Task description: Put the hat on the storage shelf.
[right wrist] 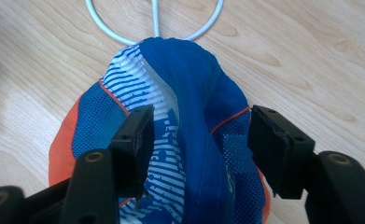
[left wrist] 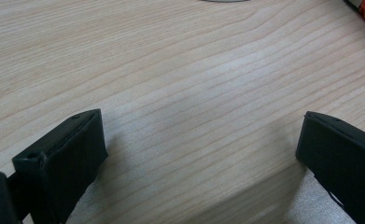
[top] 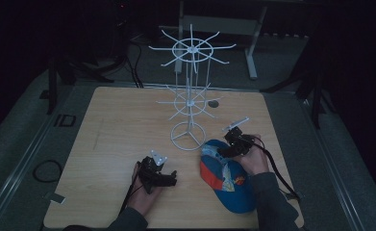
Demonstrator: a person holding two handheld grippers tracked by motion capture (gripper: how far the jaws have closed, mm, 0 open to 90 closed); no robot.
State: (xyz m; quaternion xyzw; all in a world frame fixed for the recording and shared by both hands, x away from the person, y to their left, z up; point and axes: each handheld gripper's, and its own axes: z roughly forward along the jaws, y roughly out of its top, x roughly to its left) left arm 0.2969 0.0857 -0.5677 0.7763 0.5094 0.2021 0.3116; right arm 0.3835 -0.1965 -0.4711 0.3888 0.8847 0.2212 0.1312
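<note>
A blue cap (top: pixel 230 186) with orange and white striped panels lies on the wooden table (top: pixel 113 125) at the front right. In the right gripper view, the cap (right wrist: pixel 189 84) is bunched into a raised blue ridge. My right gripper (top: pixel 222 153) hangs over the cap's far end. Its jaws (right wrist: pixel 201 140) stand wide on either side of that ridge, and no firm pinch shows. My left gripper (top: pixel 170 179) rests low on the table to the left of the cap. It is open (left wrist: pixel 199 144) over bare wood with nothing between its fingers.
A white wire display rack (top: pixel 190 96) with two tiers of hooks stands mid-table. Its ring base (right wrist: pixel 154 18) lies just beyond the cap. Cables trail from both grippers toward the front edge. Dark floor and stands surround the table.
</note>
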